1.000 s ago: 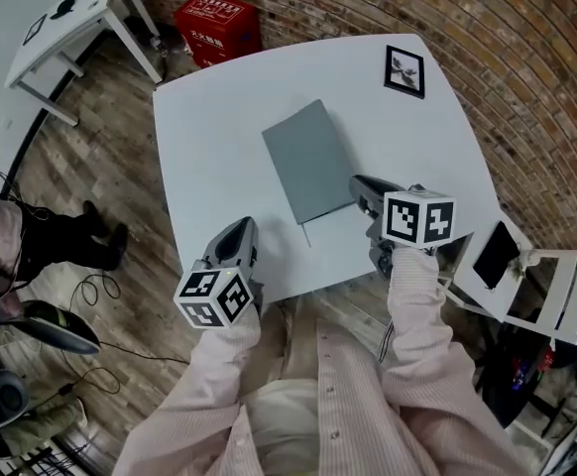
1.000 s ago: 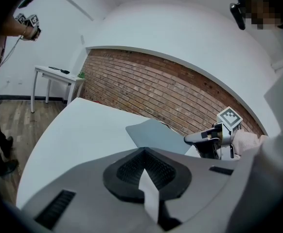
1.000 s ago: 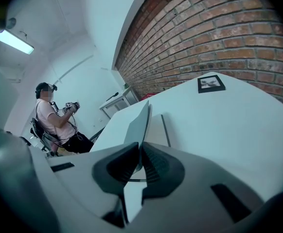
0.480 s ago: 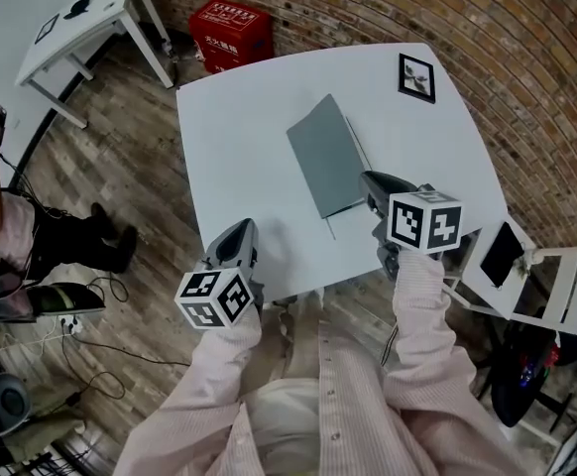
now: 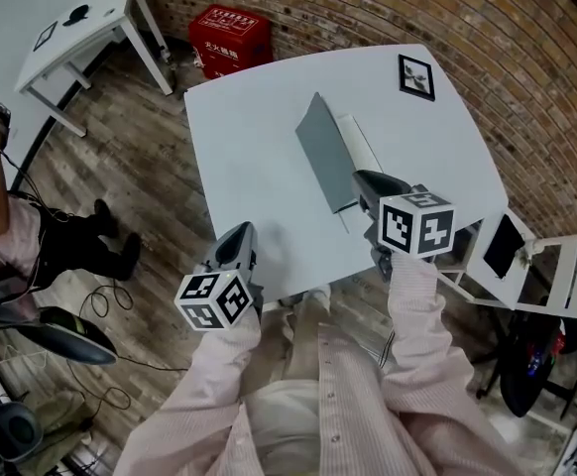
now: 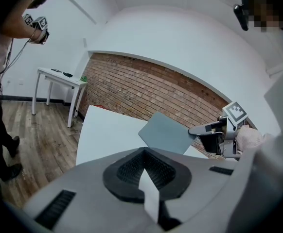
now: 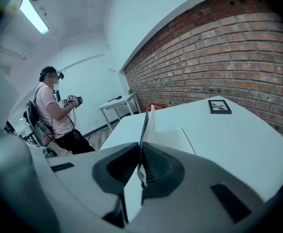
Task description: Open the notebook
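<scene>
Changed: the grey cover (image 5: 324,159) of the notebook (image 5: 359,147) has swung from flat to nearly upright, baring a white page.
Meaning: the opening looks about half done, since the cover has yet to tip past the spine and lie flat.
Right tool (image 5: 366,184): pinching the cover's near edge.
Left tool (image 5: 239,238): pressed together on nothing, hovering at the near edge of the worktop (image 5: 259,132).
Notebook: mid-worktop, toward the right side.
Around: a framed picture (image 5: 416,75) at the far corner, well apart; a red crate (image 5: 229,33) on the floor beyond. Nothing lies where the cover would land.
</scene>
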The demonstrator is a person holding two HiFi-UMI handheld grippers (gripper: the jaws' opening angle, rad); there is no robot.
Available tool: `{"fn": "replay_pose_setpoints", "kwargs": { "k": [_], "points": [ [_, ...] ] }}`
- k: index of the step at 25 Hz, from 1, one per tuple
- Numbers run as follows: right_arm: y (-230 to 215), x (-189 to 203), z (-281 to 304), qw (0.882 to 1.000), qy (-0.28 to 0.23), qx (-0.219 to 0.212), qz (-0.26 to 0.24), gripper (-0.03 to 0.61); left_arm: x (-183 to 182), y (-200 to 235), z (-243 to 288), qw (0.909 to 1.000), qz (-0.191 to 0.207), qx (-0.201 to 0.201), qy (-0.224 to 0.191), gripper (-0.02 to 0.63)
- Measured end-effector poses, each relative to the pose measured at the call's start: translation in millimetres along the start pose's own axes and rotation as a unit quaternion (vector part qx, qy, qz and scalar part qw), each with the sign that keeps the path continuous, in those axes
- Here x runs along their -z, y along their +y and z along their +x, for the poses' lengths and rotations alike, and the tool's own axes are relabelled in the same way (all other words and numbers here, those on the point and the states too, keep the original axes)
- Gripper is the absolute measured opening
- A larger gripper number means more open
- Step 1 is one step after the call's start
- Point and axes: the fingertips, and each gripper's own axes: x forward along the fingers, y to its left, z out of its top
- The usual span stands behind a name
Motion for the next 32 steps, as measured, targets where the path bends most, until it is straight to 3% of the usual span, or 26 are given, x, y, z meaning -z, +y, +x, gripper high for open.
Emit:
{"fn": "replay_pose_setpoints", "kwargs": {
  "k": [17,32],
  "points": [
    [62.1,16.3,16.4,0.995,-0.002,0.047,-0.084,0.026,3.9,26.7,-31.9,0.9997,0.006,0.022,0.014,-0.008],
    [98.9,45.7,41.3,0.984,0.013,0.086,-0.156,0.028,5.8,47.4,-44.7,0.9994,0.0,0.031,0.015,-0.008]
  ]
}}
